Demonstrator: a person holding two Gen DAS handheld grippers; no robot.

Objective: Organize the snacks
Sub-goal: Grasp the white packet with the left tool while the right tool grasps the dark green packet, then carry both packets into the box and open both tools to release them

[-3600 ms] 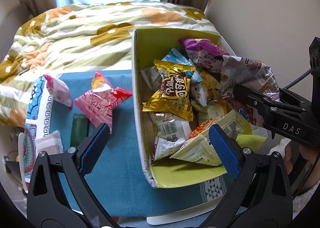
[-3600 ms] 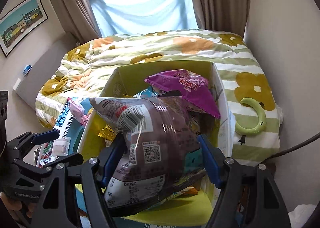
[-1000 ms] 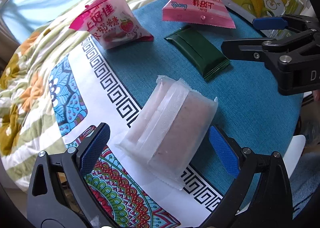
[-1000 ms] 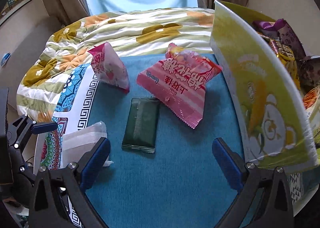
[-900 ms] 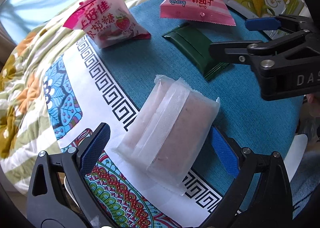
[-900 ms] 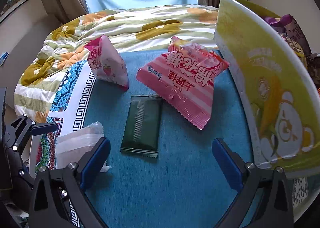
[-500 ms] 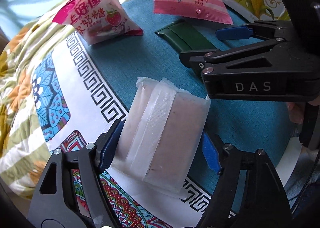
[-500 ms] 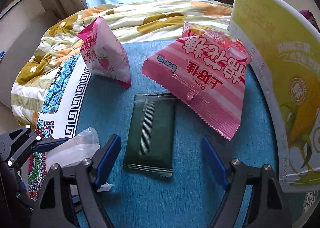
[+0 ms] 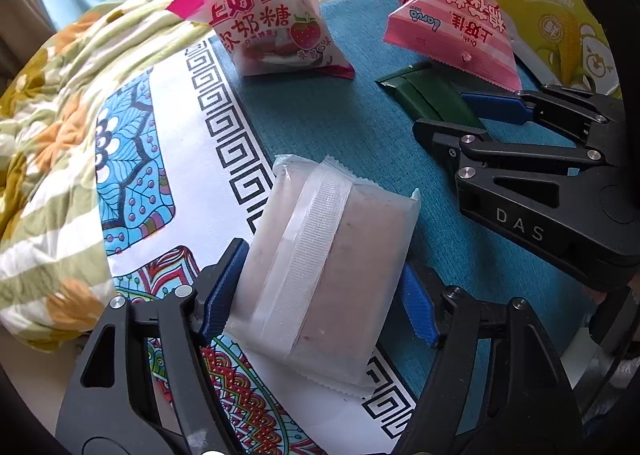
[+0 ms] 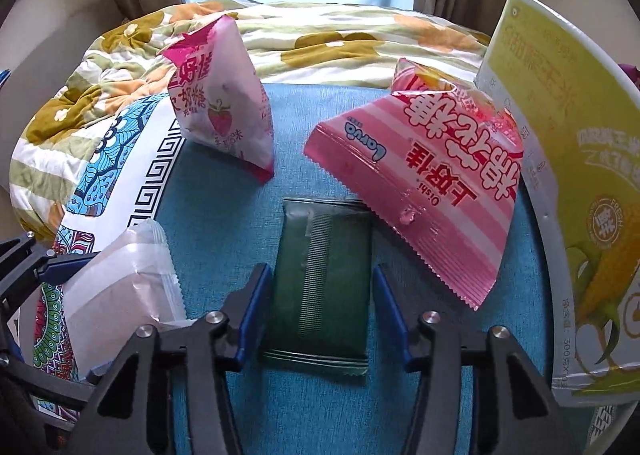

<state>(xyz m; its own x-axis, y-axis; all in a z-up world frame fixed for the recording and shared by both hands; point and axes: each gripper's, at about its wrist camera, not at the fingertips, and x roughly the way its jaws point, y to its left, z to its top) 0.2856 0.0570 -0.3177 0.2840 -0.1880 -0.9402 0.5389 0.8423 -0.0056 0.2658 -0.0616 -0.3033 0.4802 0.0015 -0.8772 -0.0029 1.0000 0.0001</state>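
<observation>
My left gripper [image 9: 320, 287] is closed against both sides of a translucent white snack packet [image 9: 324, 267], which lies on the patterned cloth [image 9: 168, 127]. My right gripper [image 10: 320, 303] straddles a dark green packet [image 10: 324, 279] on the blue cloth [image 10: 304, 119]; its pads sit close beside the packet with small gaps. The right gripper also shows in the left wrist view [image 9: 472, 115], over the green packet [image 9: 424, 95]. The white packet shows at the left of the right wrist view [image 10: 124, 287].
A pink-and-white strawberry candy bag [image 10: 224, 107] stands behind. A pink striped snack bag [image 10: 432, 191] lies to the right. The yellow-green snack box [image 10: 560, 159] rises at the right edge. A floral quilt [image 10: 320, 35] lies beyond.
Both grippers have moved forward and narrowed. The left one has closed onto the white packet. The right one has come down around the green packet.
</observation>
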